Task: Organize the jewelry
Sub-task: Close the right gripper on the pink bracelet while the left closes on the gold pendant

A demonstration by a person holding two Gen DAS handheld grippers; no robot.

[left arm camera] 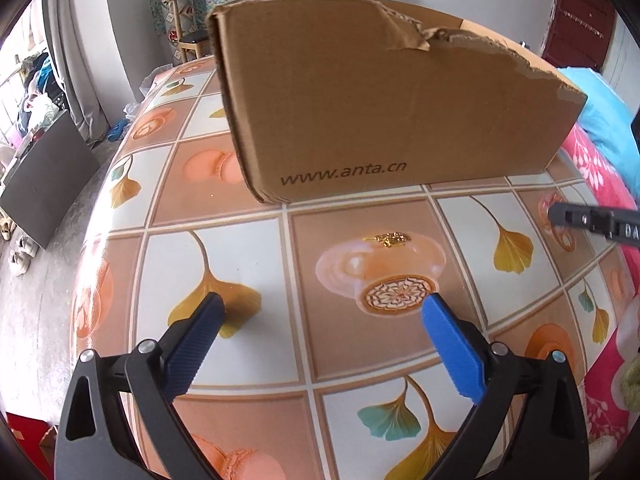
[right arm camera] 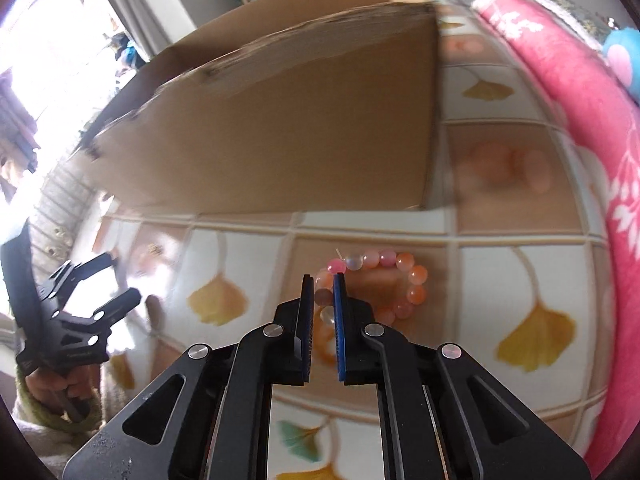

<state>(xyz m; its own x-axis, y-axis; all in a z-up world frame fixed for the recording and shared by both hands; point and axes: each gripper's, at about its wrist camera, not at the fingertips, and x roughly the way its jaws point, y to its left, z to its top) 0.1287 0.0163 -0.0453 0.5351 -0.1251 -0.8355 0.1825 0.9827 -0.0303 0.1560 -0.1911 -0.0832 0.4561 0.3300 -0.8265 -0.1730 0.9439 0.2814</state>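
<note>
A pink and orange bead bracelet (right arm camera: 400, 280) lies on the tiled tablecloth (right arm camera: 520, 272) in front of a cardboard box (right arm camera: 280, 140). My right gripper (right arm camera: 323, 286) is shut on the bracelet's left side, with beads showing between its blue pads. A small gold chain (left arm camera: 390, 239) lies on the cloth, a little in front of the box (left arm camera: 380, 112). My left gripper (left arm camera: 323, 302) stands wide open just short of the chain, nothing between its fingers. In the right wrist view the left gripper (right arm camera: 120, 276) shows at the left, held by a hand in a green sleeve.
The open-topped box with a torn rim takes up the back of the table. A pink flowered blanket (right arm camera: 580, 120) borders the table's right side. A wooden chair (left arm camera: 196, 20) stands behind the table, and the floor (left arm camera: 40, 300) drops away at left.
</note>
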